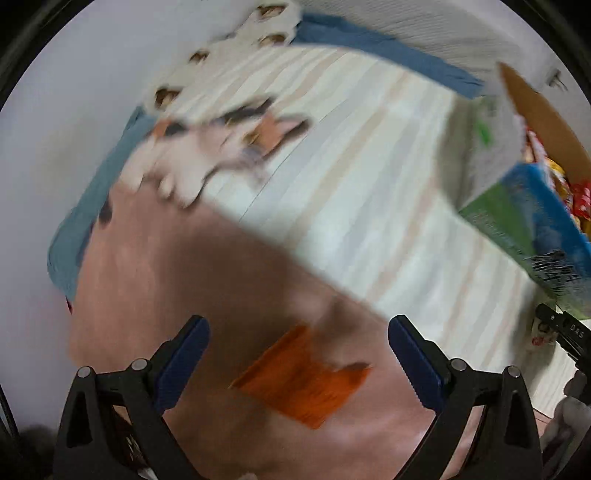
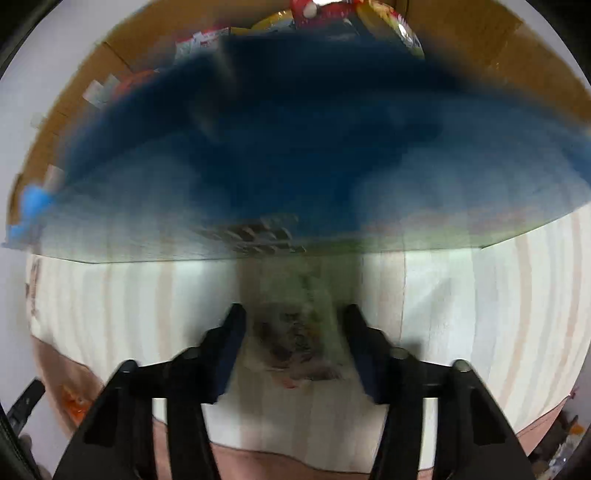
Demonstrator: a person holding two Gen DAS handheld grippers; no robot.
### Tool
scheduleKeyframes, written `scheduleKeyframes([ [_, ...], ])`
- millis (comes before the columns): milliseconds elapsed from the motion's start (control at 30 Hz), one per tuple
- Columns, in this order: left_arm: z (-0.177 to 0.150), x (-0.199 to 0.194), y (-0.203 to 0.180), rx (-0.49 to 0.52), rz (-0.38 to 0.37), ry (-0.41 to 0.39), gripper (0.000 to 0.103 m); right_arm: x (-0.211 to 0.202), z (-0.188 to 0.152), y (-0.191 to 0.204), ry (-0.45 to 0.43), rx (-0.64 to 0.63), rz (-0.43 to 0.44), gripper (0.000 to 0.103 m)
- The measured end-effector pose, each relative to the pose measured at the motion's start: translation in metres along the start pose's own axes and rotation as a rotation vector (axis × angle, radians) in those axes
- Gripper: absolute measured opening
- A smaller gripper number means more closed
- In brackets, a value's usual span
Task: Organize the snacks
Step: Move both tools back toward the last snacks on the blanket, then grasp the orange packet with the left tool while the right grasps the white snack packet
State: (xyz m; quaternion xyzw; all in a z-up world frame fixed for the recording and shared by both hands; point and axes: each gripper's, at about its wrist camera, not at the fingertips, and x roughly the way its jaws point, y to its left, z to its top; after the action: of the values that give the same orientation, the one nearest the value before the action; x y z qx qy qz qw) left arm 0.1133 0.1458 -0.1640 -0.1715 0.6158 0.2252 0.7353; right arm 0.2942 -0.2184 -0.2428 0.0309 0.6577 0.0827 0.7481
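My left gripper [image 1: 297,321] points down with its jaws wide open and nothing in them. Below it, blurred, an orange snack packet [image 1: 303,376] lies on a pink cloth [image 1: 155,280]. My right gripper [image 2: 295,308] also points down, over a pale green snack packet [image 2: 299,332] lying on the striped mat [image 2: 461,302]. That packet shows between the narrowed fingers and is smeared by motion; the pads do not visibly press on it. A blue and green box [image 1: 524,214] stands just beyond, seen as a blue blur [image 2: 295,147] in the right wrist view.
A cardboard box [image 2: 461,29] with several bright snack packets [image 2: 332,11] stands behind the blue box. A cat [image 1: 207,155] lies on the striped mat [image 1: 369,166] near the pink cloth's edge. A blue towel [image 1: 388,48] borders the mat.
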Motion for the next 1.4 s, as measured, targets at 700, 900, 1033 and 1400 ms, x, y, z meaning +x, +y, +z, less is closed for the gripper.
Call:
scheduleKeyframes([
  [700, -0.034, 0.069, -0.009, -0.131, -0.284, 0.245, 0.057, -0.014, -0.095, 0.002, 0.112, -0.06, 0.072, 0.042],
  [900, -0.064, 0.055, -0.1, 0.243, -0.225, 0.209, 0.054, -0.019, -0.122, -0.017, 0.161, -0.059, 0.081, 0.042],
  [1033, -0.095, 0.051, -0.136, 0.413, -0.2, 0.203, 0.054, -0.022, -0.149, -0.027, 0.185, -0.061, 0.083, 0.04],
  [1400, -0.127, 0.063, -0.16, 0.522, -0.128, 0.201, 0.055, -0.004, -0.166, -0.046, 0.251, 0.004, 0.117, 0.047],
])
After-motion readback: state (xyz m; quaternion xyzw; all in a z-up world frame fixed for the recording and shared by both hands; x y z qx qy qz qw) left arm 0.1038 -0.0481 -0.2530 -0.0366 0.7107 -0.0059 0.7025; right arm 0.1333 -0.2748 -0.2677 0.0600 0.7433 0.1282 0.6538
